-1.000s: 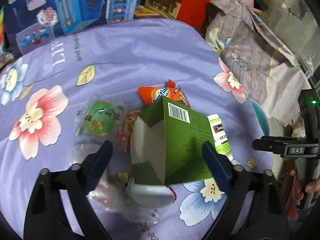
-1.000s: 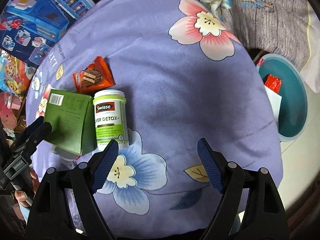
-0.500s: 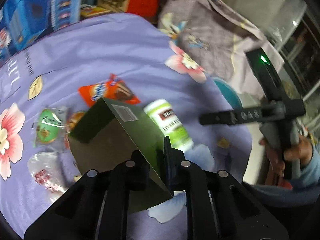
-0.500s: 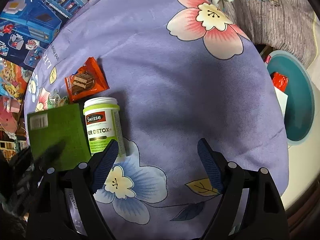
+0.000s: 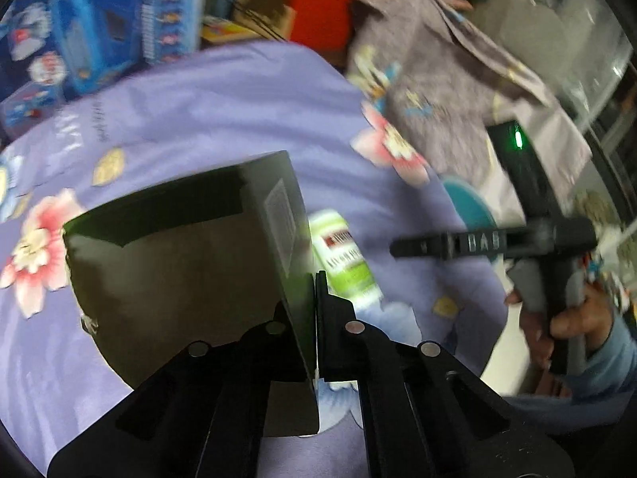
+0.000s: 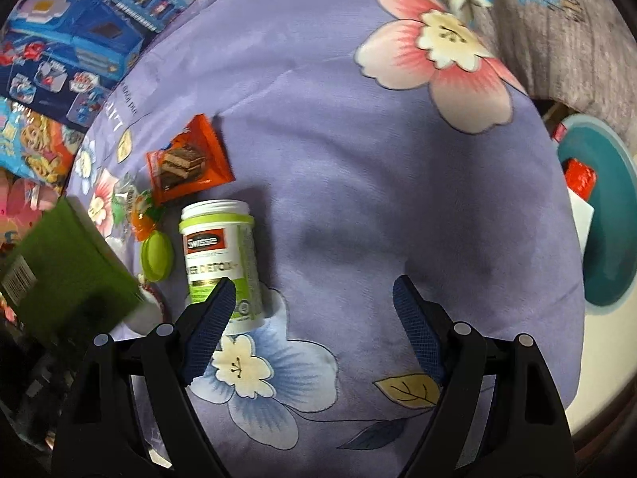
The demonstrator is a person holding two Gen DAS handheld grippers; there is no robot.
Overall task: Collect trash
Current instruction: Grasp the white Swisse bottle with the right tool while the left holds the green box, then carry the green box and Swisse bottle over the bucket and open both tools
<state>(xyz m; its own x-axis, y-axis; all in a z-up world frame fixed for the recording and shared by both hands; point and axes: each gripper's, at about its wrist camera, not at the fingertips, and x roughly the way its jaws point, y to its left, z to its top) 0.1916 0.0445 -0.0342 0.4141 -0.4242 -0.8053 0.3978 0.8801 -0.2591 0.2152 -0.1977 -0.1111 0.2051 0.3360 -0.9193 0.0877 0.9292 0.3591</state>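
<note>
Box: one green box [image 5: 179,263], up off the purple blanket [image 6: 358,159], open end toward the left camera, barcode side facing right.
Left gripper [image 5: 314,290]: pressed together, pinching the right wall of the box.
Right gripper [image 6: 314,302]: spread wide, nothing between its fingers, over the blanket.
Bottle: one white and green bottle [image 6: 221,259] lying on its side, cap end away from the right gripper, long way up and down in the right view; its lower end sits under the left fingertip of the right gripper.
Wrappers: one orange snack pack [image 6: 187,165] just past the bottle cap; some small wrappers [image 6: 139,207] left of the bottle, too bunched to count.
Green round thing [image 6: 157,257]: one, just beside the bottle.
Bin: one teal bin [image 6: 609,263] past the blanket's right edge, with one red wrapper [image 6: 579,177] and something white [image 6: 579,221] inside.
</note>
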